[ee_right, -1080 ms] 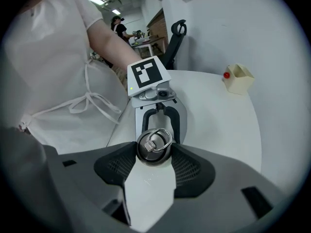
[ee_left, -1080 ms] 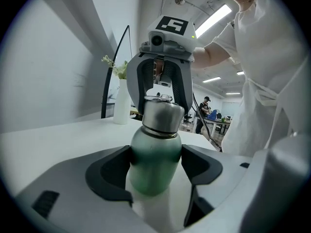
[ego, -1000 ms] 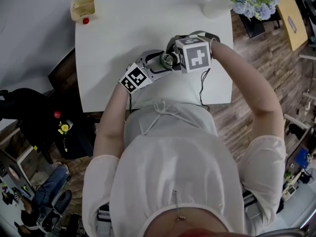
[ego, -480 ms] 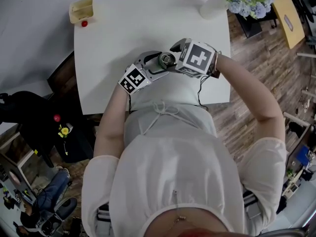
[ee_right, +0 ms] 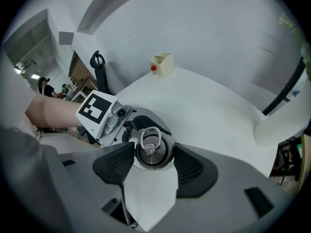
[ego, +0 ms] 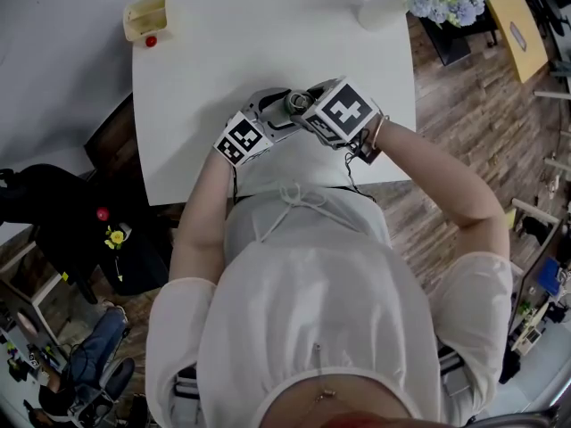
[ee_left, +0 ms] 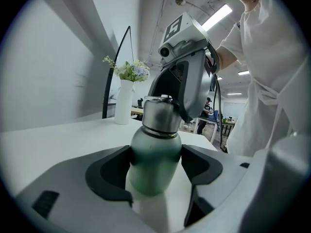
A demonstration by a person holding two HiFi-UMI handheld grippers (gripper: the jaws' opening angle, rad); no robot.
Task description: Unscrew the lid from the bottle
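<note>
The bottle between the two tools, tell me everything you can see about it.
The bottle stands upright at the near side of the white table; its base is hidden. The body is matte frosted green and seems to fade to white lower down. A shiny steel lid with a small metal loop on top is still on. The left tool clamps the body from both sides. The right tool comes from above; its jaws have just been closing, pads against the lid.

White table (ego: 223, 52). Bottle (ego: 292, 107) near front edge, left gripper (ego: 278, 114) at its side. Right gripper (ego: 308, 107) over lid (ego: 294, 101), jaws just closing, lid between them. Vase (ego: 379, 12) and box (ego: 148, 14) at far corners.
</note>
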